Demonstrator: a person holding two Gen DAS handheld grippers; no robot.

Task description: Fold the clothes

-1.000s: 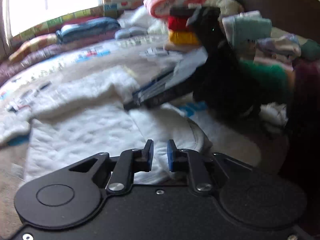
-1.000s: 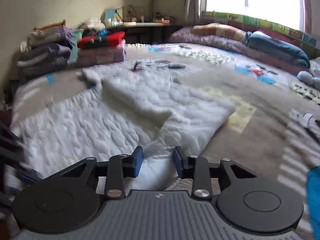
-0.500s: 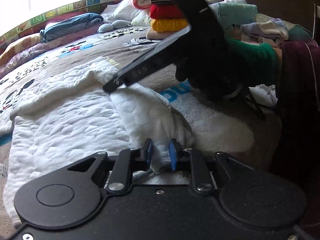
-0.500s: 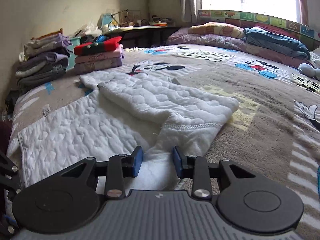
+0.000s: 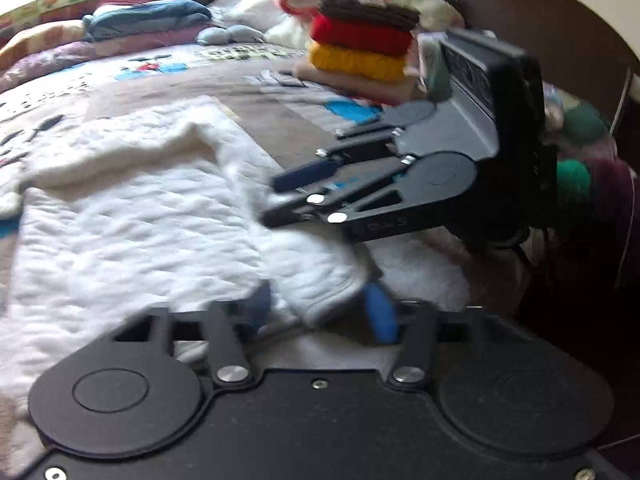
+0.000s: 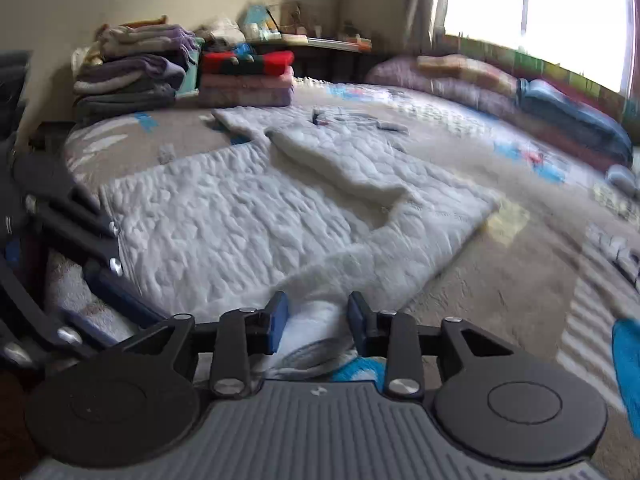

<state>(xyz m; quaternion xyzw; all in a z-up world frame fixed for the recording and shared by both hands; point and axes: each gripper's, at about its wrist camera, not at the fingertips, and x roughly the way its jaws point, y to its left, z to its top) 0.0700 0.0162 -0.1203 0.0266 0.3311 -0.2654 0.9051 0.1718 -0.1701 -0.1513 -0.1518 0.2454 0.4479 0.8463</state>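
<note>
Since the earlier frame the left hand-held gripper [image 5: 320, 312] has just been opening; its jaws now stand apart, with the cuff of the white quilted fleece garment [image 5: 132, 216] lying loose between the blue pads [image 5: 380, 316], not pinched. Right hand-held gripper [image 6: 314, 322] has swung in close over the same sleeve; jaws part-open, white cloth between them, but whether the pads press on it cannot be told.

Garment lies spread flat on the patterned brown bed [image 6: 500, 280], near the edge closest to the person, one sleeve folded across the body. It looks soft, light, limp and slightly bulky, likely to sag and slide; best taken at hem, cuff or shoulder seam, both corners together.
</note>
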